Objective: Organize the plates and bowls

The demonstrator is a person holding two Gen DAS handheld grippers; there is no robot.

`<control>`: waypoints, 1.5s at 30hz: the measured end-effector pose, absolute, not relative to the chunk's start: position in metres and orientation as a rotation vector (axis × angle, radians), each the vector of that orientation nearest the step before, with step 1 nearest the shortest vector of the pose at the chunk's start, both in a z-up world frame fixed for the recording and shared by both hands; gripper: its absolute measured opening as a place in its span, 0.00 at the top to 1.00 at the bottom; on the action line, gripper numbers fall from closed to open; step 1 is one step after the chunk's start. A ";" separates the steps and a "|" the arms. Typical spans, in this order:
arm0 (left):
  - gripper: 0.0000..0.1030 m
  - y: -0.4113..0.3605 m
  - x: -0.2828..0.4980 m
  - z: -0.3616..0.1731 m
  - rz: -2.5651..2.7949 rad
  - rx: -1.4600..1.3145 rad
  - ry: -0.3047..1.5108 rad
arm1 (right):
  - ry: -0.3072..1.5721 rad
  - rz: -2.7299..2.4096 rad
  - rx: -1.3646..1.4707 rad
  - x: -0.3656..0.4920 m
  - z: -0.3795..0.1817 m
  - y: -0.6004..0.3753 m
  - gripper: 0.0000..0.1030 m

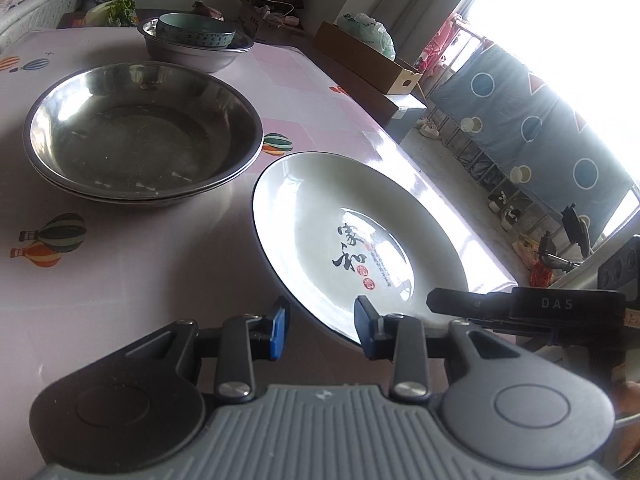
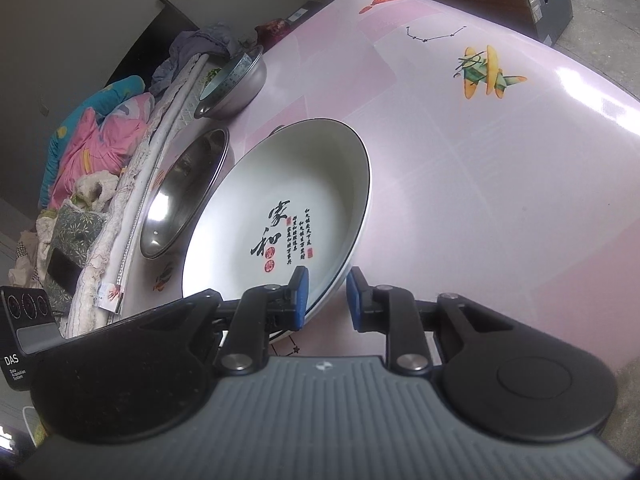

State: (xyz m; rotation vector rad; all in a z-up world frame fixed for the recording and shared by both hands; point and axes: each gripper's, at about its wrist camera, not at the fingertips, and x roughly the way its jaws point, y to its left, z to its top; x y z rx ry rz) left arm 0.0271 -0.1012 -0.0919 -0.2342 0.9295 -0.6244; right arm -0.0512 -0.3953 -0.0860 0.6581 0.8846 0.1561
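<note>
A white plate with black calligraphy [image 1: 344,236] lies on the pink table [image 1: 132,276]; in the right wrist view [image 2: 280,216] it looks stacked on a second white plate. My left gripper [image 1: 322,328] is open with the plate's near rim between its blue pads. My right gripper [image 2: 326,298] is open too, its pads on either side of the plate rim. Stacked steel basins [image 1: 144,132] sit to the left of the plate. A steel bowl [image 1: 196,50] holding a pale blue ceramic bowl [image 1: 192,32] stands farther back.
A cardboard box [image 1: 368,60] with a plastic bag lies past the table's far edge. Bedding and clothes [image 2: 100,140] pile along the table's far side in the right wrist view. The table edge [image 1: 440,192] runs close to the plate's right.
</note>
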 end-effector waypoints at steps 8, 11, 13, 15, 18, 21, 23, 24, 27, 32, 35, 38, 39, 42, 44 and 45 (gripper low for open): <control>0.69 -0.090 0.034 -0.093 -0.617 -0.260 0.934 | 0.843 0.098 0.649 -0.063 -0.082 -0.394 0.80; 0.69 -0.095 0.041 -0.086 -0.576 -0.189 0.895 | 0.828 0.065 0.615 -0.056 -0.080 -0.398 0.80; 0.69 -0.099 0.047 -0.084 -0.560 -0.165 0.884 | 0.826 0.057 0.605 -0.052 -0.080 -0.400 0.80; 0.69 -0.103 0.055 -0.084 -0.540 -0.143 0.890 | 0.826 0.056 0.602 -0.050 -0.082 -0.400 0.81; 0.79 -0.106 0.063 -0.088 -0.516 -0.134 0.916 | 0.823 0.061 0.590 -0.046 -0.083 -0.396 0.83; 0.82 -0.103 0.065 -0.090 -0.517 -0.184 0.937 | 0.816 0.059 0.584 -0.044 -0.085 -0.394 0.83; 0.82 -0.103 0.065 -0.090 -0.516 -0.192 0.941 | 0.814 0.062 0.599 -0.043 -0.086 -0.396 0.83; 0.82 -0.103 0.065 -0.090 -0.517 -0.193 0.943 | 0.815 0.068 0.606 -0.042 -0.086 -0.398 0.83; 0.82 -0.102 0.061 -0.089 -0.529 -0.195 0.955 | 0.817 0.075 0.603 -0.040 -0.086 -0.400 0.82; 0.82 -0.097 0.050 -0.093 -0.583 -0.238 0.981 | 0.813 0.053 0.592 -0.031 -0.086 -0.406 0.82; 0.82 -0.098 0.049 -0.094 -0.591 -0.215 0.968 | 0.811 0.049 0.594 -0.028 -0.087 -0.406 0.83; 0.81 -0.101 0.052 -0.092 -0.565 -0.176 0.947 | 0.812 0.046 0.596 -0.027 -0.088 -0.406 0.83; 0.80 -0.101 0.054 -0.091 -0.557 -0.168 0.943 | 0.812 0.046 0.601 -0.028 -0.088 -0.406 0.83; 0.80 -0.103 0.062 -0.090 -0.556 -0.159 0.942 | 0.814 0.044 0.617 -0.032 -0.089 -0.407 0.83; 0.79 -0.104 0.066 -0.090 -0.554 -0.149 0.937 | 0.816 0.044 0.616 -0.034 -0.089 -0.408 0.83; 0.79 -0.104 0.068 -0.090 -0.553 -0.149 0.936 | 0.817 0.045 0.612 -0.035 -0.089 -0.407 0.83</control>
